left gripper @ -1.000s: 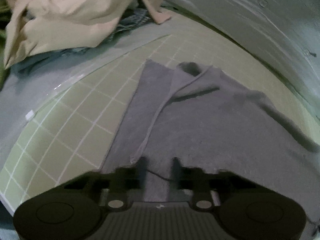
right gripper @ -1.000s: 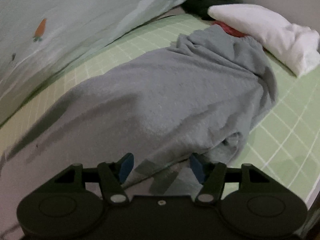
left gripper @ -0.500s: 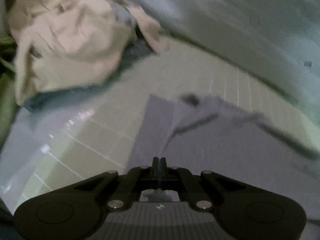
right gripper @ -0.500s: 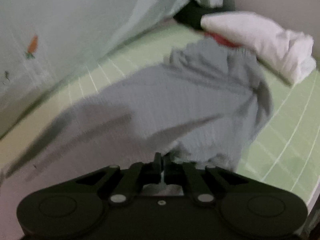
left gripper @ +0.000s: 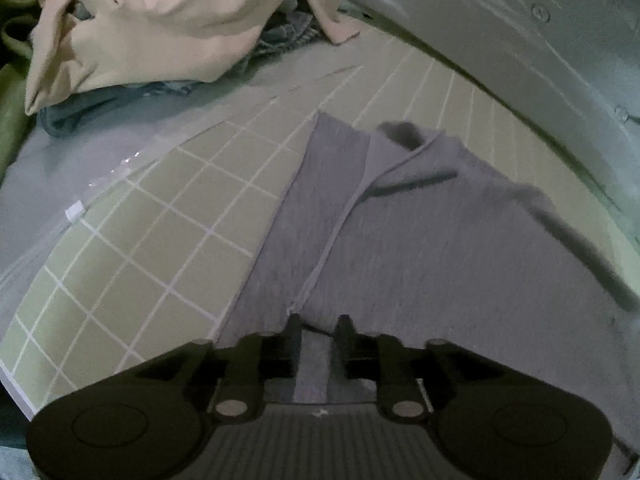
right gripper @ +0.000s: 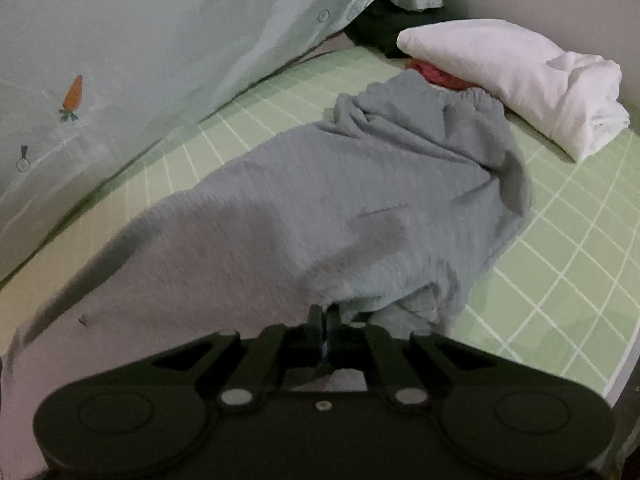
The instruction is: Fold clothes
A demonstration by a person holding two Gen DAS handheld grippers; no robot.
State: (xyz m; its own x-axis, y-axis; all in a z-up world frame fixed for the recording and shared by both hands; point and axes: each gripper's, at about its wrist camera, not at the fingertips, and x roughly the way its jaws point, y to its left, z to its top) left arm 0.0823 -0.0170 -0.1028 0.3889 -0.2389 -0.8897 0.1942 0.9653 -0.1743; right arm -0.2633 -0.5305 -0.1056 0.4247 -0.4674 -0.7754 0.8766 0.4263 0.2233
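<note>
Judging by how the cloth lies, you are early in the fold: the grey trousers (right gripper: 352, 200) lie stretched along the green grid mat (left gripper: 132, 264), ahead of both tongs, with no fold across them yet. Your right tongs (right gripper: 325, 316) are pinched fully together on the near edge of the trousers, and a bunch of fabric is puckered just beyond the tips, the gathered waistband far ahead. Your left tongs (left gripper: 318, 326) stand partly apart and are opening, with grey cloth lying between the two fingers; the pads do not look to be pressing on it, so that end seems loose. A hem seam runs away from the left tips toward the far end. Farther ahead and to the left of the left tongs a beige garment (left gripper: 152, 28) sits crumpled on a heap, probably still to be done. Beyond the right tongs, past the waistband, a folded white cloth (right gripper: 520, 80) may be finished work
</note>
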